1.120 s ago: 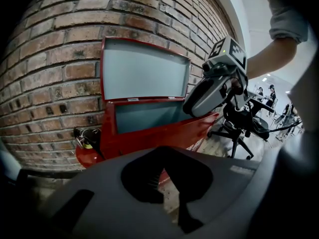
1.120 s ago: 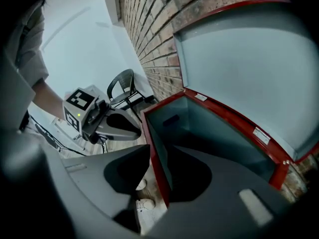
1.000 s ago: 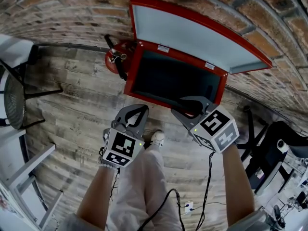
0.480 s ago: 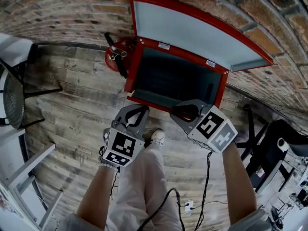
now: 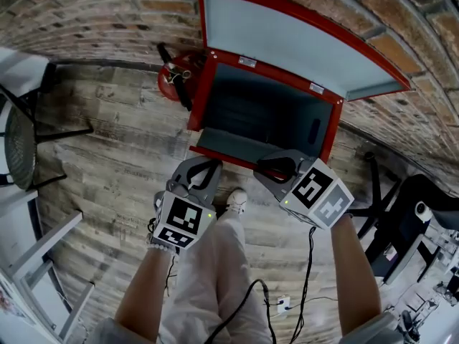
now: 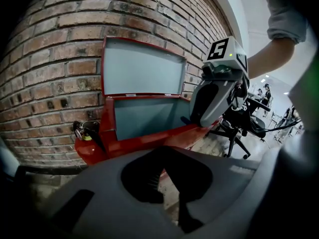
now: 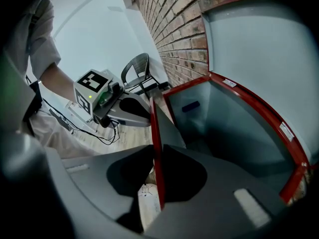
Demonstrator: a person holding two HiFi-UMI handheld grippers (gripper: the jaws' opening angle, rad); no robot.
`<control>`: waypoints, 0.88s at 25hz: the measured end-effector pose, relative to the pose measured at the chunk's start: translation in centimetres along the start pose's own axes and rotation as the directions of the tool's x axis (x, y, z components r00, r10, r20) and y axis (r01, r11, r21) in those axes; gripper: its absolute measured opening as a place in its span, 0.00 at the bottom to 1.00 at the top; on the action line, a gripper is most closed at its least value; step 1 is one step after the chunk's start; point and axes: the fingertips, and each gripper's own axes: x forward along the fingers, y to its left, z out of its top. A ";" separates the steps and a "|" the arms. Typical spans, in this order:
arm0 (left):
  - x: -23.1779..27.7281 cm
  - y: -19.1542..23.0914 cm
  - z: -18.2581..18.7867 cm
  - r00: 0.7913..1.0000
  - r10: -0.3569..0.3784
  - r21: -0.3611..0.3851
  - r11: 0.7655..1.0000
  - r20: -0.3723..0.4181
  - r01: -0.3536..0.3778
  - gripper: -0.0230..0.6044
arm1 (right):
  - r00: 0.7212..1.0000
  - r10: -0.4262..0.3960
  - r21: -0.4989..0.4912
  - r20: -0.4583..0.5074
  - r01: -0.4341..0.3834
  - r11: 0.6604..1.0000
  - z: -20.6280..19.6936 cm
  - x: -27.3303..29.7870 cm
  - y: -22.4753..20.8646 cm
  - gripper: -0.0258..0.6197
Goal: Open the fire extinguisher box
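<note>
A red fire extinguisher box (image 5: pixel 204 92) stands against the brick wall, its lid (image 5: pixel 287 45) swung up. Its front panel (image 5: pixel 229 147) tilts outward, grey inside showing. My right gripper (image 5: pixel 276 167) has just been closing and is shut on that panel's red top edge (image 7: pixel 155 133), which runs between its jaws (image 7: pixel 158 153). My left gripper (image 5: pixel 204 165) hangs just left of it, in front of the box, shut with nothing in it (image 6: pixel 164 151). A red extinguisher (image 5: pixel 176 81) stands left of the box.
A black mesh chair (image 5: pixel 21 142) and a white frame (image 5: pixel 43 264) are at the left. An office chair (image 5: pixel 409 221) is at the right. The person's legs, a shoe (image 5: pixel 235 201) and cables (image 5: pixel 308 264) are below the grippers on the wooden floor.
The right gripper drew back toward me with the front panel's edge. The panel has tipped outward, showing more of its grey inside. The left gripper has not moved.
</note>
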 end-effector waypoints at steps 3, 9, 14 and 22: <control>-0.4 -0.3 -0.6 1.000 -0.005 0.002 1.000 -0.009 0.005 0.03 | 1.000 0.007 -0.009 -0.022 -0.008 1.000 -0.4 0.3 0.6 0.15; -1.2 -1.0 -2.1 1.000 -0.013 0.009 1.000 -0.025 0.013 0.03 | 0.998 0.033 -0.023 -0.050 -0.034 0.999 -1.1 1.1 2.3 0.15; -2.0 -1.7 -3.7 0.999 -0.025 0.014 1.000 -0.046 0.026 0.03 | 0.996 0.049 -0.026 -0.076 -0.051 0.998 -2.1 2.0 3.7 0.14; -3.3 -3.1 -5.9 0.996 -0.055 -0.002 0.998 -0.072 0.055 0.03 | 0.993 0.065 -0.017 -0.102 -0.067 0.998 -3.5 3.3 5.6 0.13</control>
